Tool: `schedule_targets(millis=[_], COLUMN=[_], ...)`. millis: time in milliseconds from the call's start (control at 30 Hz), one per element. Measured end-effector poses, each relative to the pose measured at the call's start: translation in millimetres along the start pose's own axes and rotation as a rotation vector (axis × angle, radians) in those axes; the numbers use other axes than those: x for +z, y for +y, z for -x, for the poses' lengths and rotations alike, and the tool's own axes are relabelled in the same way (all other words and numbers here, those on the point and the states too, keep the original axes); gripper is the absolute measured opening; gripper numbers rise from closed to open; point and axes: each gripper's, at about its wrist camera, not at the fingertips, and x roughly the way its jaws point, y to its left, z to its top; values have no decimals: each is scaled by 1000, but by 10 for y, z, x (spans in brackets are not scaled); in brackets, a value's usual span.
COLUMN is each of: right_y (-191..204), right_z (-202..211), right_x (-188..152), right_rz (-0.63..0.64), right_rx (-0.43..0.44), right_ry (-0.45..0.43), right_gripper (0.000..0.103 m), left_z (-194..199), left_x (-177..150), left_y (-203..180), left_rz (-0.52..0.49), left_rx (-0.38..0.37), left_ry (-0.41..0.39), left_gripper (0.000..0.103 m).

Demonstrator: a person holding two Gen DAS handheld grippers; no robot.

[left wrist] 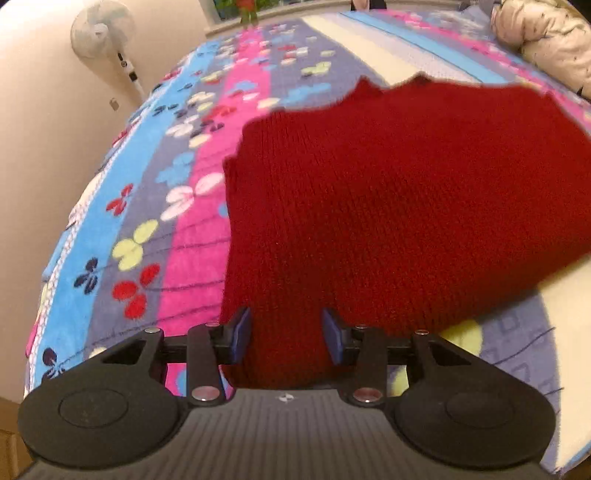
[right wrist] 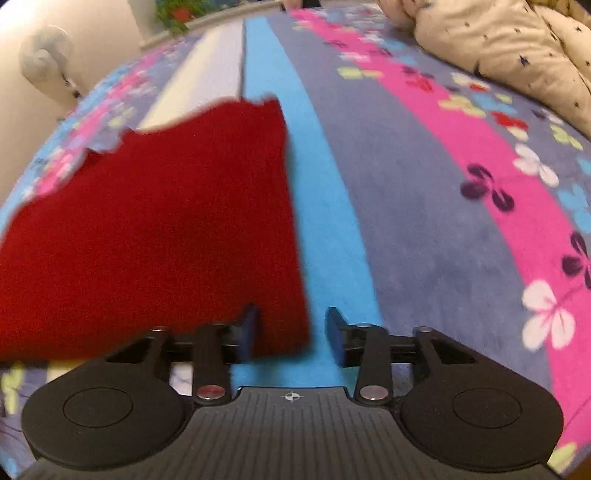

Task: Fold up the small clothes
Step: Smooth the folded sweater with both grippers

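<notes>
A dark red knitted garment [left wrist: 388,192] lies flat on the striped flowered bedspread [left wrist: 155,206]. My left gripper [left wrist: 287,334] is open, its blue-padded fingers standing apart over the garment's near left part. In the right wrist view the same red garment [right wrist: 159,229] fills the left half. My right gripper [right wrist: 291,332] is open over the garment's near right corner, with the left finger above the knit and the right finger above the blue stripe of the bedspread [right wrist: 424,221]. Neither gripper holds the cloth.
A cream quilt [right wrist: 509,48] is bunched at the far right of the bed and also shows in the left wrist view [left wrist: 546,40]. A white standing fan [left wrist: 105,40] stands by the wall to the left. Plants [right wrist: 177,13] sit on the far sill.
</notes>
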Motion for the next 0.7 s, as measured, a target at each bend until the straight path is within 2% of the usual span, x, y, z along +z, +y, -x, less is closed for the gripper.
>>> schedule_targets(millis=[133, 300, 533, 700], right_y=[-18, 24, -59, -43], right_z=[164, 300, 366, 338], right_x=[2, -43, 24, 34], right_rz=[-11, 75, 64, 56], right_rx=[-20, -100, -117, -129], right_ry=[-50, -149, -226, -225], right_gripper=[52, 52, 52, 52], left_z=[114, 191, 262, 256], left_x=[23, 126, 184, 183], left_y=[16, 122, 208, 213], left_rz=[31, 111, 182, 174], left_rx=[7, 16, 30, 37], left_ry=[-58, -116, -128, -127], left_gripper=[55, 60, 60, 61])
